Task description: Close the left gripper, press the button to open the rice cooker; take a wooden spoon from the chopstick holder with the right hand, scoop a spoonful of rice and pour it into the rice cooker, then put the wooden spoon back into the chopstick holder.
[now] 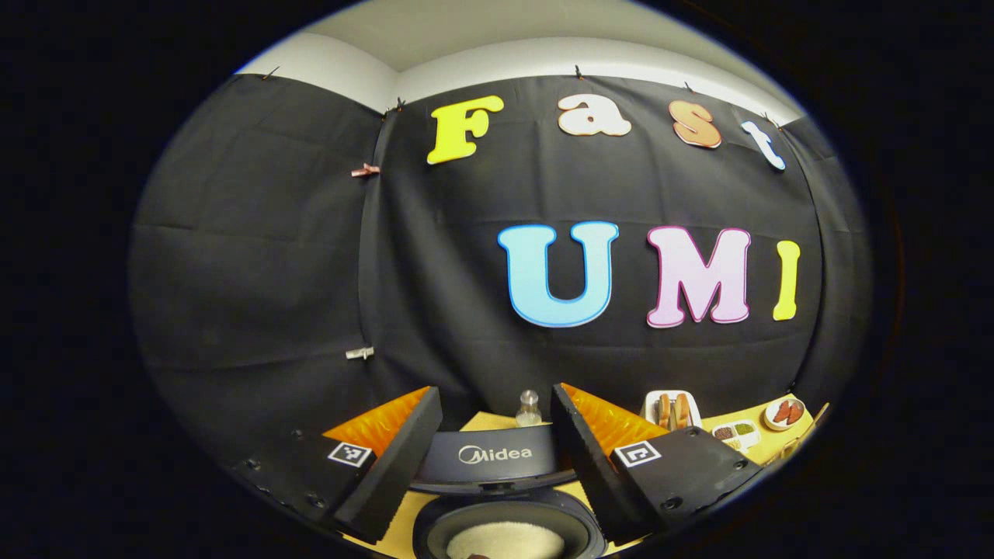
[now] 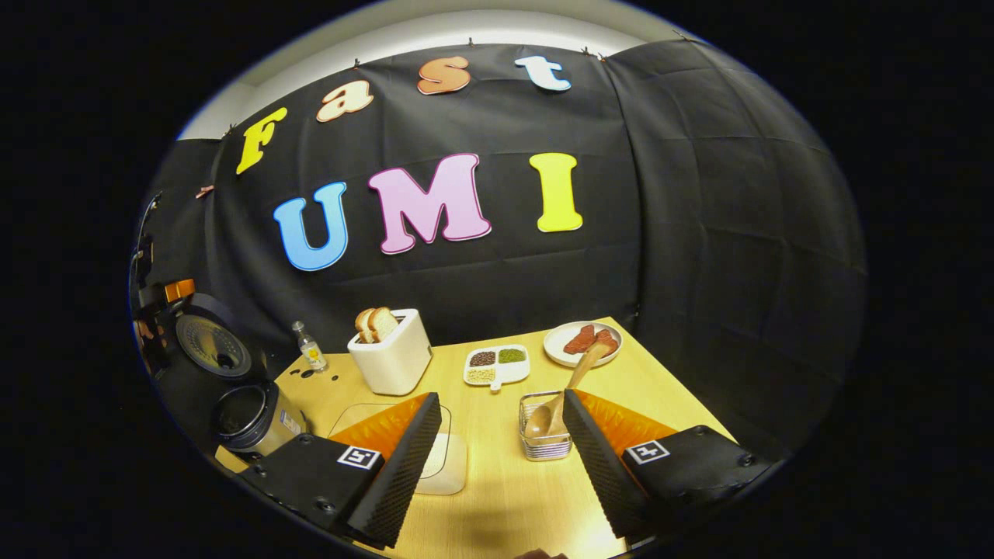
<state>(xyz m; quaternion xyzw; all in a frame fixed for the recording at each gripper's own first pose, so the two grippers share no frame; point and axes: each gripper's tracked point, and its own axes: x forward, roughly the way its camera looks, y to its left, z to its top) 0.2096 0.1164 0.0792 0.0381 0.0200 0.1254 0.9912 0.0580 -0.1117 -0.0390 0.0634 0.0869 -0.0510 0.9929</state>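
Note:
The rice cooker (image 2: pixel 252 419) stands at the table's left end with its lid (image 2: pixel 211 345) raised. In the left gripper view my left gripper (image 1: pixel 495 396) hangs open just above the cooker, the upright lid (image 1: pixel 493 454) between its fingers and white rice in the pot (image 1: pixel 505 539) below. My right gripper (image 2: pixel 501 400) is open and holds nothing. Just past its right finger sits the wire chopstick holder (image 2: pixel 543 439), and the wooden spoon (image 2: pixel 571 388) leans in it, handle up to the right.
A white toaster (image 2: pixel 390 349) with bread, a small glass bottle (image 2: pixel 309 345), a sectioned dish (image 2: pixel 497 365) of grains and a plate (image 2: pixel 582 341) of red food line the back. A clear shallow container (image 2: pixel 454 466) lies behind my right gripper's left finger.

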